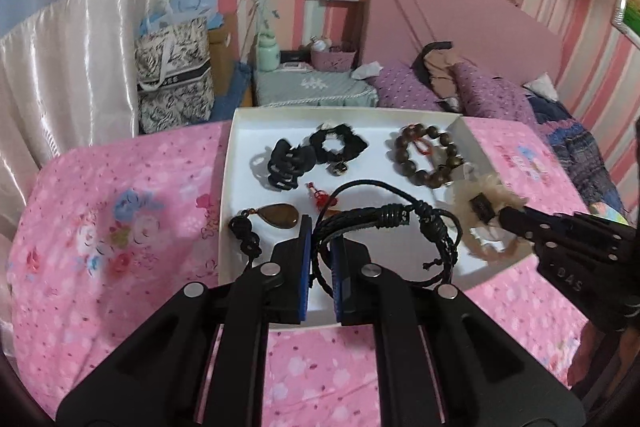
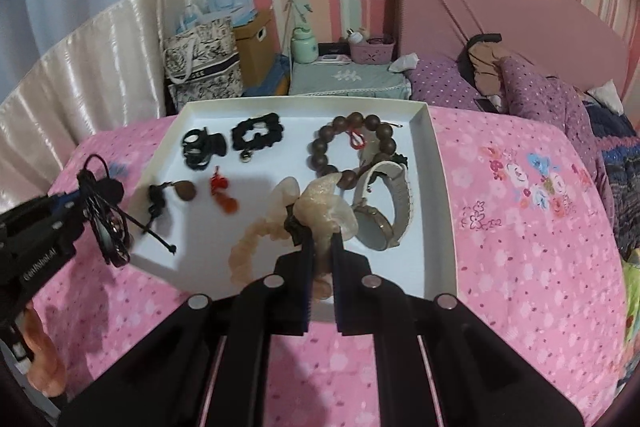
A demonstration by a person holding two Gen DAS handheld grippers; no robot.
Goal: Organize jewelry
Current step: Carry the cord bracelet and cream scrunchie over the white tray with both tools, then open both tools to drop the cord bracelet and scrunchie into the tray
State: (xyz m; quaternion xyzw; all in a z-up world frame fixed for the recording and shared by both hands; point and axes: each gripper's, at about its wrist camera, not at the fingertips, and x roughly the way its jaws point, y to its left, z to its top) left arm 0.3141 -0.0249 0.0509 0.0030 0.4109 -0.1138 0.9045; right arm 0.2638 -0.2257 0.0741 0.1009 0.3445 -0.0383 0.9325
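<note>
We are pinching a black cord bracelet [image 1: 384, 223] in our left gripper [image 1: 320, 259], jaws clamped shut on it, and a cream scrunchie [image 2: 316, 211] in our right gripper [image 2: 320, 259] (likewise clamped), both hanging above the white tray [image 2: 440, 187] beyond our fingertips.

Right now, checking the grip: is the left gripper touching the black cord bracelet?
Touching. The left wrist view shows the left gripper pinching the black cord bracelet between its blue pads.

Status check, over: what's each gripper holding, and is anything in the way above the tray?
Left gripper shut on black cord bracelet. Right gripper shut on cream scrunchie. Both above white tray; nothing in the way.
</note>
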